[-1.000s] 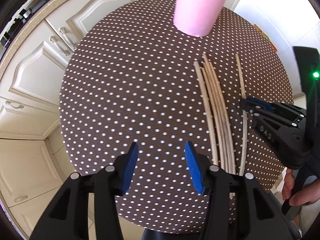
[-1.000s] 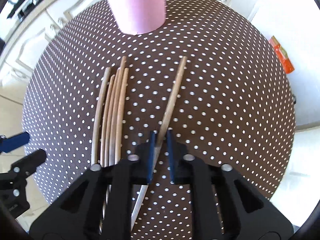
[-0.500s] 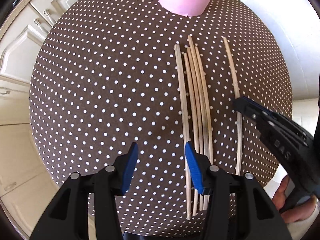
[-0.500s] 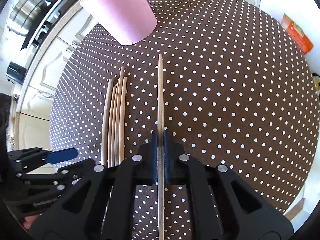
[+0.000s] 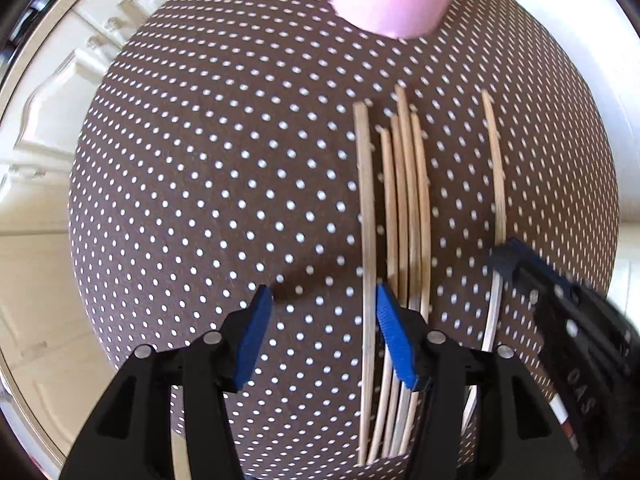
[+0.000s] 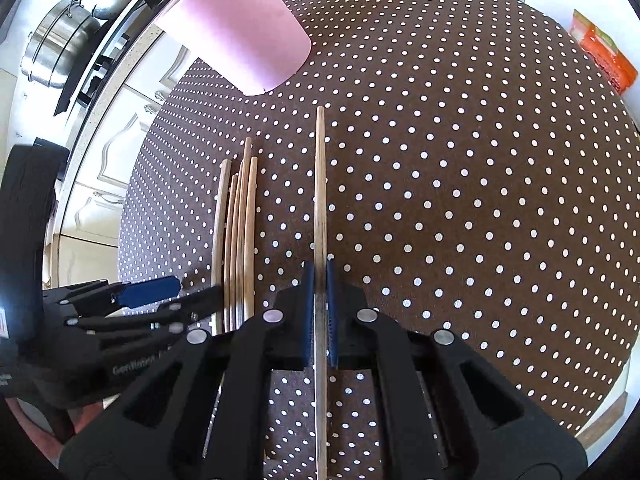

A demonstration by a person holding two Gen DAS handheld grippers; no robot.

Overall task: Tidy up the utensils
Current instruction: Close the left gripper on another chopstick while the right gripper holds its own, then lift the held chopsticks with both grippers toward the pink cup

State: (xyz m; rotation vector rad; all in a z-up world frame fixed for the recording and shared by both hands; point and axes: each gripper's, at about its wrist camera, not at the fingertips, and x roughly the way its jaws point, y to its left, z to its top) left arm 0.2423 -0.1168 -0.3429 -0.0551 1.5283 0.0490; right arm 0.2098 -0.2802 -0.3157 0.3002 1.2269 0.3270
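With the right gripper (image 6: 319,280) clenched on one chopstick (image 6: 320,184), the stick is best kept level until the pink cup (image 6: 240,36) is reached, while the left gripper (image 5: 320,320), its jaws just widened and empty, is lined up over the bundle (image 5: 400,220) nearer the cup.

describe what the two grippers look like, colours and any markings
Both are black plastic clamp-style tools with flat blue pads and round silver rivets. The left gripper has ribbed blue fingers. The right gripper has darker blue pads. Pale lettering, too blurred to read, shows on each gripper's side.
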